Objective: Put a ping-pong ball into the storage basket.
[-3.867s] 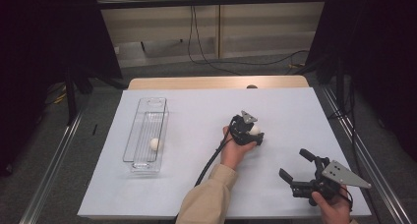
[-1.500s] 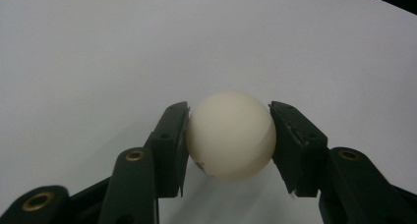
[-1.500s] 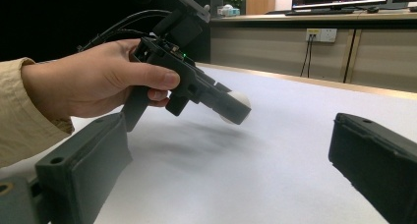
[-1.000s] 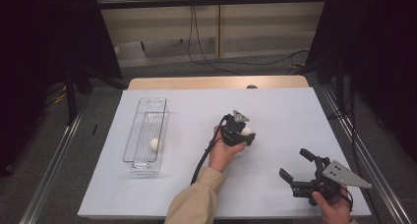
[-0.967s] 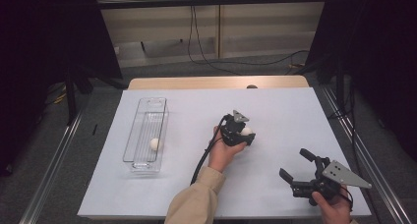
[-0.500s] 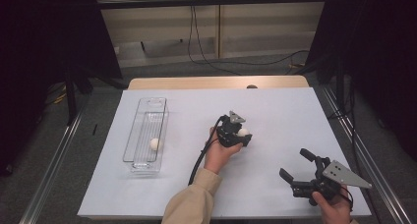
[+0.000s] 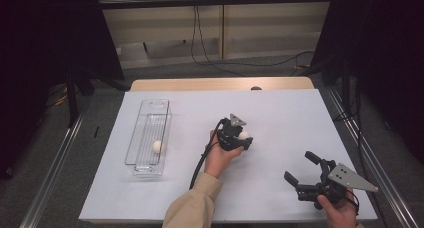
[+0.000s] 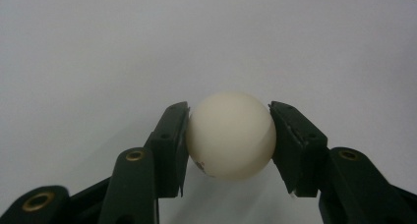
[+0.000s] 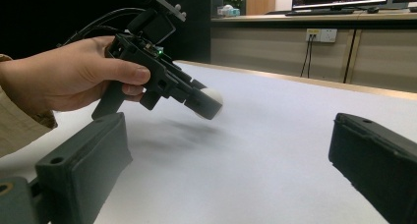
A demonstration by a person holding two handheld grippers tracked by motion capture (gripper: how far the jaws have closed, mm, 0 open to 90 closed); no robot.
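Left hand-held gripper [image 8: 229, 141] pinching white ball [image 8: 230, 134] above table, right hand-held gripper [image 7: 306, 169] spread wide, empty

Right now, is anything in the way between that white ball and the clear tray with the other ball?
Nothing visible: bare table lies between the ball, clamped in the left hand-held gripper, and the tray.

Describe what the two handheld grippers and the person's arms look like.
Both grippers are black. The left gripper has flat, blocky jaws with brass-coloured rivets, seen in its own view, a small green light on its body, a grey three-cornered plate on top and a black cable trailing along the arm. The right gripper carries a larger grey plate with small holes. The left arm wears a tan sleeve.
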